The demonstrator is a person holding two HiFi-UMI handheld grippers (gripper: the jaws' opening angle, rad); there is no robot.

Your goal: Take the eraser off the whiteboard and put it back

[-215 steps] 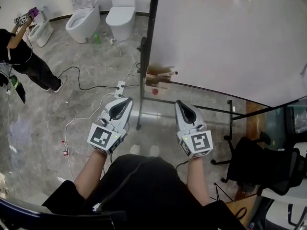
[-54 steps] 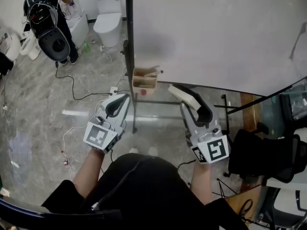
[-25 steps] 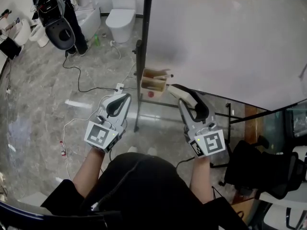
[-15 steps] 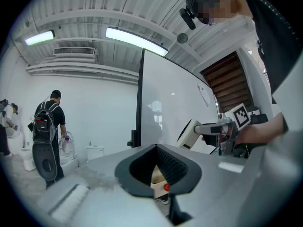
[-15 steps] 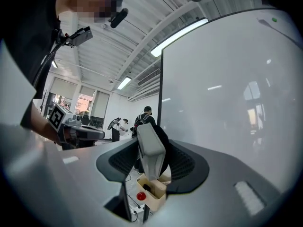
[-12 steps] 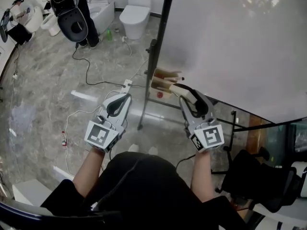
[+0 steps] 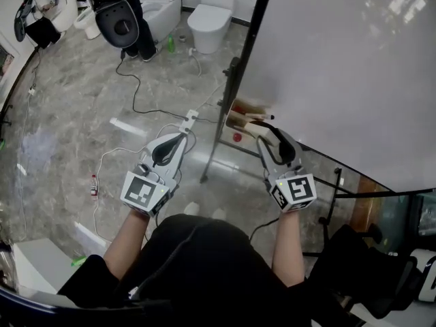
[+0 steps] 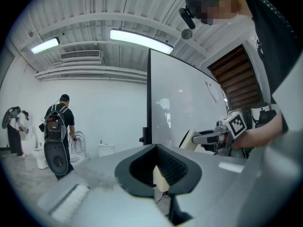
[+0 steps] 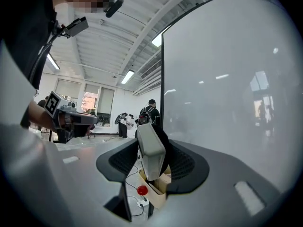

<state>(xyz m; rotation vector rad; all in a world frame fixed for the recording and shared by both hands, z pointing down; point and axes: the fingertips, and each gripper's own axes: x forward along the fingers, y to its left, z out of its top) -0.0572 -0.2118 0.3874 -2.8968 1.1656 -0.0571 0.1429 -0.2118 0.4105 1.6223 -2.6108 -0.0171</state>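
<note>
The whiteboard [image 7: 340,67] stands upright at the right, its dark frame post [image 7: 238,87] just ahead of me. My right gripper [image 7: 267,132] is shut on the cream, grey-backed eraser [image 7: 252,129], which sticks out ahead of the jaws. In the right gripper view the eraser [image 9: 150,150] stands upright between the pads, right above the cardboard box [image 9: 156,187] fixed to the board's stand. That box [image 7: 244,113] lies just beyond the eraser's tip. My left gripper [image 7: 178,140] hovers over the floor to the left, shut and empty.
A red ball [image 7: 237,137] hangs under the box. Cables and a power strip [image 7: 189,121] lie on the marble floor. A person [image 7: 119,12] with a backpack stands by the toilets [image 7: 210,12] at the back. A black office chair [image 7: 368,264] stands at the lower right.
My right gripper has carried the eraser down and forward, closer to the cardboard box on the stand. The left gripper has drifted a little. The person at the back has shifted.
</note>
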